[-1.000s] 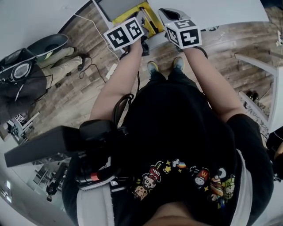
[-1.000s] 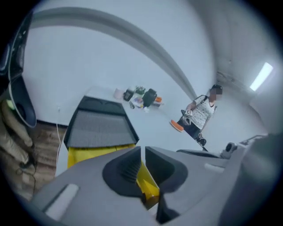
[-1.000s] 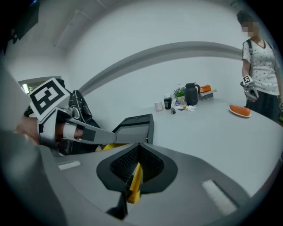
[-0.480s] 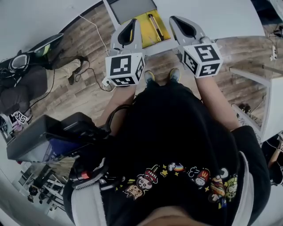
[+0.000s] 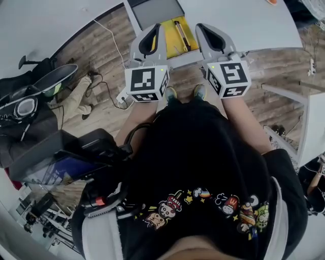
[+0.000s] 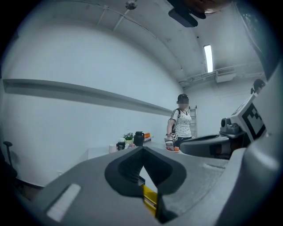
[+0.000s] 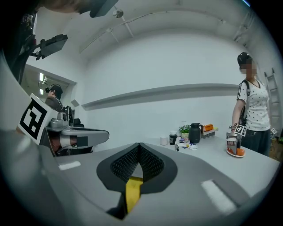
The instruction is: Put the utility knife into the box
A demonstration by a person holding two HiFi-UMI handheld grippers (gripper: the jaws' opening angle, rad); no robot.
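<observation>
In the head view a slim utility knife (image 5: pixel 180 33) lies on a yellow pad (image 5: pixel 171 44) at the near edge of the white table (image 5: pixel 244 25). Just behind it stands a grey box (image 5: pixel 155 9) with a pale rim. My left gripper (image 5: pixel 158 26) and right gripper (image 5: pixel 200 26) hover side by side at the table edge, flanking the knife, both shut and holding nothing. A strip of the yellow pad (image 6: pixel 148 197) shows through the gap under the left jaws, and the same pad (image 7: pixel 131 192) shows under the right jaws.
A person (image 7: pixel 252 110) stands at the far end of the table beside a dark kettle (image 7: pixel 195 132) and cups. On the wooden floor at the left are cables (image 5: pixel 109 76), a chair (image 5: pixel 53 84) and a seated person's legs.
Both grippers have drawn back from over the yellow pad toward my body, so the marker cubes sit lower in the head view. The knife has stayed on the pad.
</observation>
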